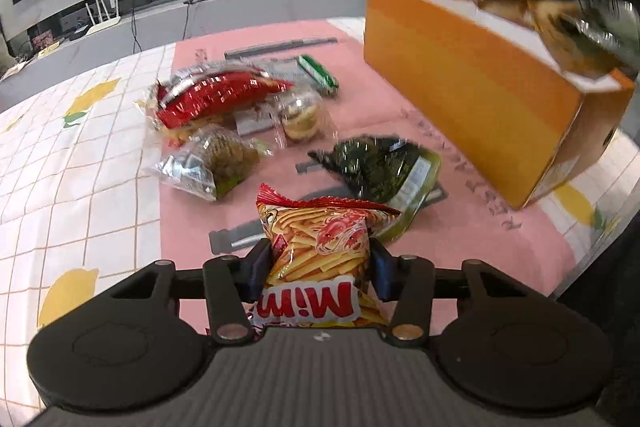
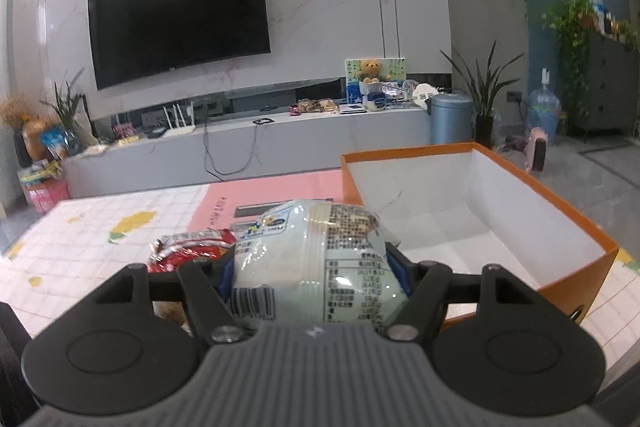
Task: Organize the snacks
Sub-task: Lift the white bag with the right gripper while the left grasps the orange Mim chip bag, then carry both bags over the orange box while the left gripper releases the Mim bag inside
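Living-room furniture fills the background: a dark television (image 2: pixel 178 15) on a marbled wall, a long grey console (image 2: pixel 248 143) under it with a teddy bear (image 2: pixel 370 70) on top, and potted plants (image 2: pixel 482 95) to the right. Nearer the cameras is a table (image 1: pixel 60 163) covered by a white grid cloth with yellow lemon prints, and a pink mat (image 1: pixel 360 115) lies across the table's middle.

An orange box (image 1: pixel 472 107) with a white inside stands open at the table's right edge, on the far right part of the mat; nothing shows on the visible part of its floor in the right wrist view.

Loose snacks lie on the mat toward its left edge: a red packet (image 1: pixel 216 97), a clear bag of brown pieces (image 1: pixel 216 163), a small clear pack with a round pastry (image 1: pixel 298 119), a green wrapped bar (image 1: pixel 320 75) farther back, and a dark green seaweed packet (image 1: pixel 380 171) nearer the middle.

The left gripper (image 1: pixel 320 269) has its blue pads pressed on both sides of a Mimi shrimp-stick bag (image 1: pixel 320 255), about half closed; the bag stands at the mat's near edge.

The right gripper (image 2: pixel 310 267) holds a pale white-green snack bag (image 2: pixel 312 259) between its pads, jaws roughly half apart, at the box's near left corner; whether it is over the rim I cannot tell.
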Tool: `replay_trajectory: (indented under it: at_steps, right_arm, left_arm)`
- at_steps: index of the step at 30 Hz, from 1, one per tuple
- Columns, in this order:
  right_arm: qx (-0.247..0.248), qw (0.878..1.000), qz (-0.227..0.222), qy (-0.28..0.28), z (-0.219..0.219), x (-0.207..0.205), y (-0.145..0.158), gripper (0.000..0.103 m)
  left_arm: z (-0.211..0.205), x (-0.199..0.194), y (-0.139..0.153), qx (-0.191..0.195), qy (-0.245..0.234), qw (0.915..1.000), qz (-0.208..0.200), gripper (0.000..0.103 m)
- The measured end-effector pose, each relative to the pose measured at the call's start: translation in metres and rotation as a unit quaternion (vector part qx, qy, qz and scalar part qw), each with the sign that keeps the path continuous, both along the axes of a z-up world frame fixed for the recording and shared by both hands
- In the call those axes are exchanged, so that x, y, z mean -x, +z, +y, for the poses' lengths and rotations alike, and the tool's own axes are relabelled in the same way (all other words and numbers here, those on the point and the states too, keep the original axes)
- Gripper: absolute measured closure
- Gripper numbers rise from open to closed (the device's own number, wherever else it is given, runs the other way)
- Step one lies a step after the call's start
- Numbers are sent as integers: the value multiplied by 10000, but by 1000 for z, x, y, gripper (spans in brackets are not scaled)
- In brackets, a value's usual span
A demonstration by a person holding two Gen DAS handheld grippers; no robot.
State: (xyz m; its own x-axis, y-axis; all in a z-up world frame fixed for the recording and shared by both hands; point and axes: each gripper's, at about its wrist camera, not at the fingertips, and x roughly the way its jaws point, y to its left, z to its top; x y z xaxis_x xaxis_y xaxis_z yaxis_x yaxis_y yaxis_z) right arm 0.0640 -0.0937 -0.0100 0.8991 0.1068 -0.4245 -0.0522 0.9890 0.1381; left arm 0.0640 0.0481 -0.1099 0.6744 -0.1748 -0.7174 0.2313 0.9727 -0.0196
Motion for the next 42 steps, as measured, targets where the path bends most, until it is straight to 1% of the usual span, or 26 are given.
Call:
replay_trajectory:
  at_steps: [2, 4, 7, 9, 11, 13, 15, 17, 18, 21, 23, 24, 25, 28, 30, 31, 33, 34, 35, 37, 40, 42]
  right_arm:
    - [-30, 10000, -90, -3, -4, 4, 4, 35]
    - [-54, 9998, -202, -74, -9, 10, 8, 35]
    - [-203, 9981, -549, -188, -24, 19, 15, 35]
    - [-101, 9965, -785, -276, -33, 24, 24, 35]
    - [87, 9929, -1067, -511, -46, 29, 35, 35]
    - [188, 9907, -1183, -652, -61, 29, 46, 35]
    - [170, 9892, -1274, -706, -80, 25, 55, 35]
    - [63, 9877, -1371, -753, -100, 19, 61, 35]
    - [-84, 9881, -1321, -782, -111, 13, 64, 35]
    - [-587, 9888, -1057, -877, -144, 4, 63, 35]
    - [-733, 9880, -948, -975, -157, 3, 57, 35]
    - [-777, 9878, -909, -999, -162, 2, 53, 35]
    - [-857, 9870, -876, -1040, -167, 1, 49, 35]
    - [-1263, 9813, -868, -1162, -183, -7, 38, 35]
    - [-1463, 9787, -768, -1219, -191, -16, 29, 35]
    - [-1514, 9779, -722, -1251, -194, -19, 25, 35]
    - [-1583, 9766, -663, -1299, -197, -27, 20, 35]
    - [-1634, 9757, -620, -1325, -199, -30, 17, 35]
    - [-1693, 9746, -536, -1364, -200, -33, 14, 35]
    - [-1749, 9731, -418, -1439, -202, -37, 11, 35]
    - [-1730, 9730, -475, -1450, -204, -35, 11, 35]
    - [-1716, 9728, -402, -1503, -205, -38, 9, 35]
  left_arm:
    - [1, 6, 12, 100, 23, 9997, -207, 47]
    - [0, 14, 27, 151, 22, 9986, -508, 47]
    - [-3, 25, 57, 295, 87, 9948, -967, 47]
    - [-4, 29, 76, 520, 159, 9918, -1154, 47]
    - [-9, 32, 96, 785, 125, 9880, -1325, 47]
    - [-19, 32, 113, 901, 49, 9846, -1500, 47]
    - [-32, 30, 126, 925, 34, 9827, -1603, 47]
    - [-48, 21, 135, 1018, 80, 9824, -1565, 47]
    - [-55, 17, 138, 1108, 106, 9825, -1496, 47]
    - [-76, -8, 138, 1573, 256, 9829, -918, 47]
    - [-86, -29, 132, 1921, 266, 9796, -518, 47]
    - [-93, -40, 128, 2042, 255, 9779, -360, 47]
    - [-100, -49, 124, 2083, 243, 9774, -259, 48]
    - [-119, -74, 114, 1921, 174, 9811, -151, 48]
    - [-133, -78, 107, 1770, 120, 9841, -69, 48]
    - [-140, -81, 104, 1624, 132, 9866, -23, 48]
    - [-156, -82, 97, 1153, 241, 9930, -8, 48]
    - [-162, -85, 93, 959, 290, 9950, -50, 47]
    - [-167, -85, 92, 854, 303, 9959, -78, 48]
    - [-172, -91, 87, 746, 329, 9966, -82, 47]
    - [-174, -93, 83, 758, 392, 9963, -58, 45]
    - [-178, -89, 83, 709, 331, 9969, -85, 24]
